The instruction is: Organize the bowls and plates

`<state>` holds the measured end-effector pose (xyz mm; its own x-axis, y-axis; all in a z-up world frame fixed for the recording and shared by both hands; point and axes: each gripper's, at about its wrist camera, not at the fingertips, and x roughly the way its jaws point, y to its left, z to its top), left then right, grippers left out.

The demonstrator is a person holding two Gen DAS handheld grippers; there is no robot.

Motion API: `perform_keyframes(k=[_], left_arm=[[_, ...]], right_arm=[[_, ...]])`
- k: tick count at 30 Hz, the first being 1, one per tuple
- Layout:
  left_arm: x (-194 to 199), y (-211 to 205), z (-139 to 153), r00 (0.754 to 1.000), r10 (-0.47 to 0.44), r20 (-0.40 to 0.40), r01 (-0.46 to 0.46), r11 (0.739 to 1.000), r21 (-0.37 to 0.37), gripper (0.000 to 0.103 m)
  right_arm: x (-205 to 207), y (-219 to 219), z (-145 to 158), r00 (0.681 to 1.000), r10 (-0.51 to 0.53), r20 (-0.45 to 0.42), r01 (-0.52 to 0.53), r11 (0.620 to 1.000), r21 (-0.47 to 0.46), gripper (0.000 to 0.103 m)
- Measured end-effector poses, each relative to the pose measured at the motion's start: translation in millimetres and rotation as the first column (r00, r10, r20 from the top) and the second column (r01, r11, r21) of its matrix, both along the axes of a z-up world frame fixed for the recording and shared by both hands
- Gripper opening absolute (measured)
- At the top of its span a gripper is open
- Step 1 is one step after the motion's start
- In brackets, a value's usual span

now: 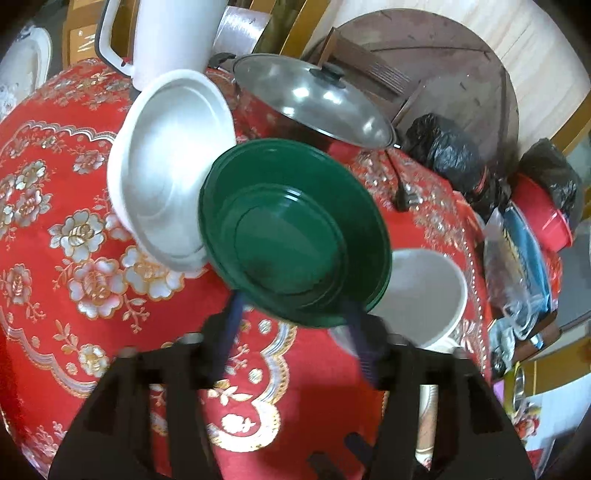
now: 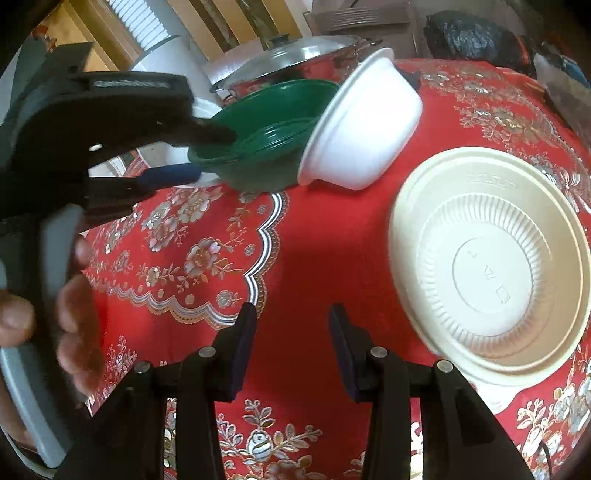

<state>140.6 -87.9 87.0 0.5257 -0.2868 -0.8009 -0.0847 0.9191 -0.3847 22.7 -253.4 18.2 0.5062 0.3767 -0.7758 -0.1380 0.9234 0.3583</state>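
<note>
My left gripper [image 1: 293, 306] is shut on the near rim of a green bowl [image 1: 291, 232] and holds it tilted above the red tablecloth. The green bowl [image 2: 258, 129] shows at the upper left of the right wrist view, with the left gripper's fingers [image 2: 170, 175] on its rim. A white bowl [image 1: 170, 166] lies tilted against the green bowl's left side. In the right wrist view it [image 2: 362, 122] leans on its side at the green bowl's right. A cream ribbed plate [image 2: 491, 258] lies at the right. My right gripper [image 2: 291, 347] is open and empty over the cloth.
A steel pot with a lid [image 1: 314, 99] and a white jug [image 1: 170, 33] stand behind the bowls. Another white bowl [image 1: 424, 295] sits right of the green one. Black bags [image 1: 443, 151] and a red container [image 1: 543, 214] crowd the table's right edge.
</note>
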Motion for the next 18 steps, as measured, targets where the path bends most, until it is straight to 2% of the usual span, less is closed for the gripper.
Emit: perform_keyframes(k=[5,9,10,11,13,15,18], left_arm=[[11,-5,-7,1.0,0.021,-0.009,-0.021,1.0,0.001,0.065],[19,-1,-29,0.996,0.015,-0.083,-0.02,0.998,-0.055,0.065],[21,1,-32,0.996,0.016,-0.093,-0.022,0.998,-0.066,0.063],[22,1,-33,0.995,0.018,-0.098,-0.024,0.998,-0.056,0.056],[26,1,-33,0.995,0.016,-0.097,-0.02,0.999,-0.044,0.052],[30,3,-36,0.994,0.011,-0.112,-0.021,0.996,-0.085,0.048],[33,2,-37,0.994,0.006,-0.114,-0.017,0.995,-0.096,0.039]], right_arm=[[2,-5,0,1.0,0.0,0.0,-0.001,1.0,0.014,0.041],[1,-11,2,1.0,0.004,0.005,-0.004,1.0,0.012,0.041],[1,-12,3,1.0,0.004,0.008,-0.004,1.0,0.011,0.041],[1,-13,5,1.0,0.004,0.012,-0.004,1.0,0.007,0.041],[1,-13,8,1.0,0.003,0.02,-0.004,1.0,0.007,0.041],[2,-14,10,1.0,0.002,0.027,-0.003,1.0,0.012,0.041],[3,-14,12,1.0,0.001,0.031,-0.001,1.0,0.019,0.041]])
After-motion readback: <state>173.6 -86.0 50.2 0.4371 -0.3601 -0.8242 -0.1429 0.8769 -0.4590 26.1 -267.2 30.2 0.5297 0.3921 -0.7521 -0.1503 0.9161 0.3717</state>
